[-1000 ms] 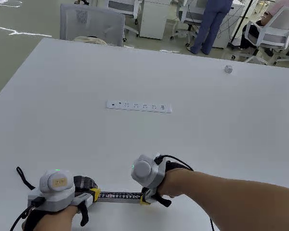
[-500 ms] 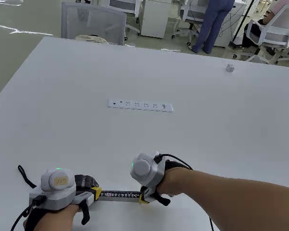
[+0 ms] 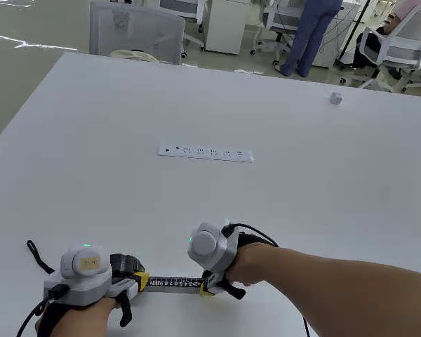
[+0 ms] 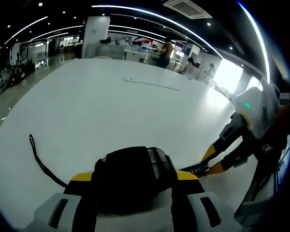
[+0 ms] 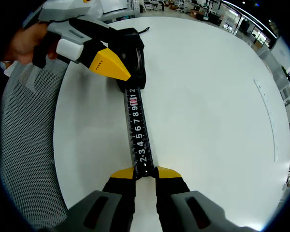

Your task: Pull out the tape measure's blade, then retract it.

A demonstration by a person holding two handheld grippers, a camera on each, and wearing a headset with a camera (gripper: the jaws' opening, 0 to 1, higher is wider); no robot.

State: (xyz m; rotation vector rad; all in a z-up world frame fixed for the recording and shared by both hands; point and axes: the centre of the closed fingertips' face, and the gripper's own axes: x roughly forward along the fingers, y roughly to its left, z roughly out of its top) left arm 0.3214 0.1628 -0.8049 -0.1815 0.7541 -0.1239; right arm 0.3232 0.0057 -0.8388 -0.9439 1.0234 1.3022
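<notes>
The black tape measure case [image 4: 130, 191] sits on the white table [image 3: 302, 175] with my left gripper [image 4: 134, 176] shut on it, a yellow-tipped jaw on either side. A short length of blade [image 5: 137, 125] runs out of the case [image 5: 131, 46] to my right gripper [image 5: 145, 172], which is shut on the blade's end. In the head view the left gripper [image 3: 130, 284] and case [image 3: 125, 265] are at the near left. The blade [image 3: 175, 283] lies flat toward the right gripper [image 3: 208, 286]. The case's black strap [image 4: 41, 162] trails on the table.
A white power strip [image 3: 205, 153] lies mid-table. A small grey object [image 3: 335, 99] rests near the far right edge. A grey chair [image 3: 135, 31] stands behind the far edge, and a person [image 3: 307, 28] stands further back among office chairs.
The two grippers have come slightly closer and the exposed blade is a little shorter. Both grips are unchanged. The head camera has shifted slightly.
</notes>
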